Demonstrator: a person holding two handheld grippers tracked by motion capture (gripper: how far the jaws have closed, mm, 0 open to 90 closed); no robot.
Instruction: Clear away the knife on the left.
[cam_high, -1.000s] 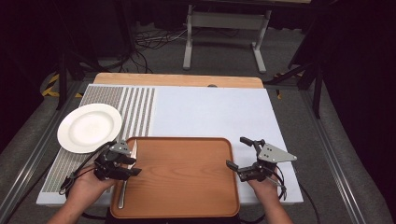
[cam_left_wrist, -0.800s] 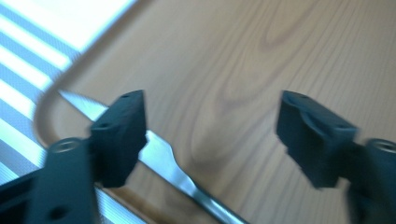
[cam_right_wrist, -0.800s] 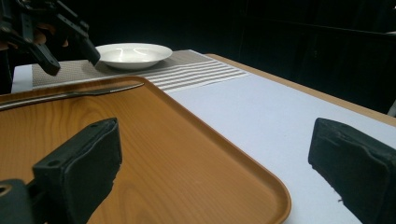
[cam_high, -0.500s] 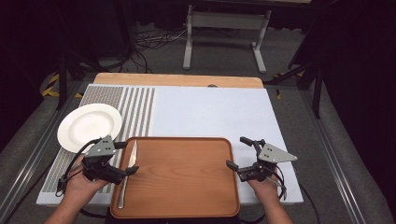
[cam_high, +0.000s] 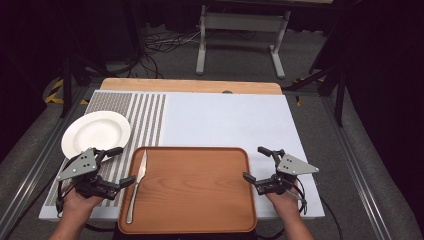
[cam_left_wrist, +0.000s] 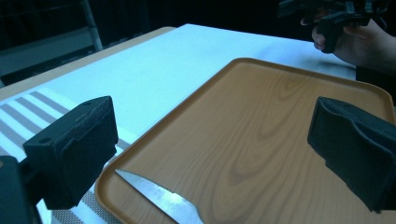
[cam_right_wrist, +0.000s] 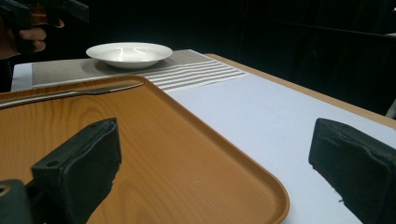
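Observation:
A silver knife (cam_high: 137, 185) lies along the left side of the brown wooden tray (cam_high: 195, 192), blade pointing away from me. My left gripper (cam_high: 121, 166) hovers just left of the tray's edge; its jaws have just been opening and stand wide with nothing gripped. In the left gripper view the knife's blade (cam_left_wrist: 159, 198) rests on the tray (cam_left_wrist: 261, 135) beyond the open left gripper (cam_left_wrist: 210, 135). My right gripper (cam_high: 255, 163) is open at the tray's right edge, and the right gripper view shows that gripper (cam_right_wrist: 215, 149) holding nothing.
A white plate (cam_high: 96, 132) sits on the striped part of the mat, just beyond my left hand. The mat (cam_high: 225, 125) stretches pale and bare behind the tray. Dark floor, cables and a stand lie past the table's far edge.
My left gripper has let go of the knife, opened wide and drawn back to the left, off the tray. The knife stays on the tray. The right gripper has not moved.

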